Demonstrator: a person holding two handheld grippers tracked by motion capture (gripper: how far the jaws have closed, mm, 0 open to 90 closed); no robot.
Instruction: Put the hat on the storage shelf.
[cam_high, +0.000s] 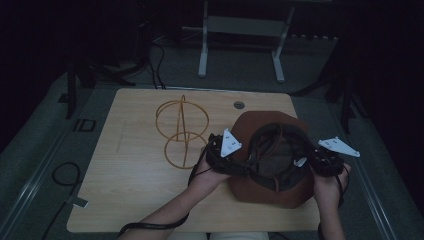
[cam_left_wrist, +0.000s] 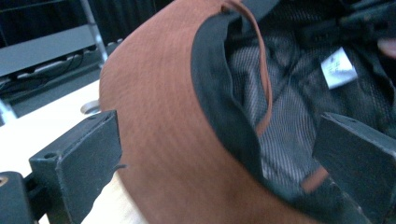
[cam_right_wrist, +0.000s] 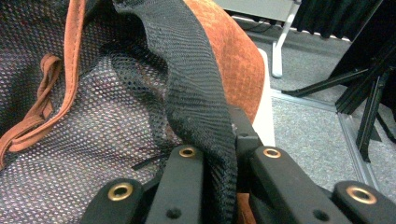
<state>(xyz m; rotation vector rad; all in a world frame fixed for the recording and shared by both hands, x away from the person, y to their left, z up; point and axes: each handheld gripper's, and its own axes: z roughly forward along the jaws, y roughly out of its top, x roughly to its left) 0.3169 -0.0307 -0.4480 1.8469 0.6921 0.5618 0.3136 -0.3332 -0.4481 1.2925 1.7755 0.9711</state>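
The brown hat (cam_high: 270, 187) is pinched at its black inner band by the right tongs (cam_right_wrist: 219, 158); the left tongs (cam_left_wrist: 219, 154) are spread astride its rim.

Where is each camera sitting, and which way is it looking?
High view: sits above the person's side, looking forward and down on the table; both forearms show, with the left tool and right tool at the brown hat, wire stand beside.
Left gripper view: rides the left tool, looking along its open jaws around the hat's rim.
Right gripper view: rides the right tool, shut on the hat's black inner band.
Shared: all three show the hat.
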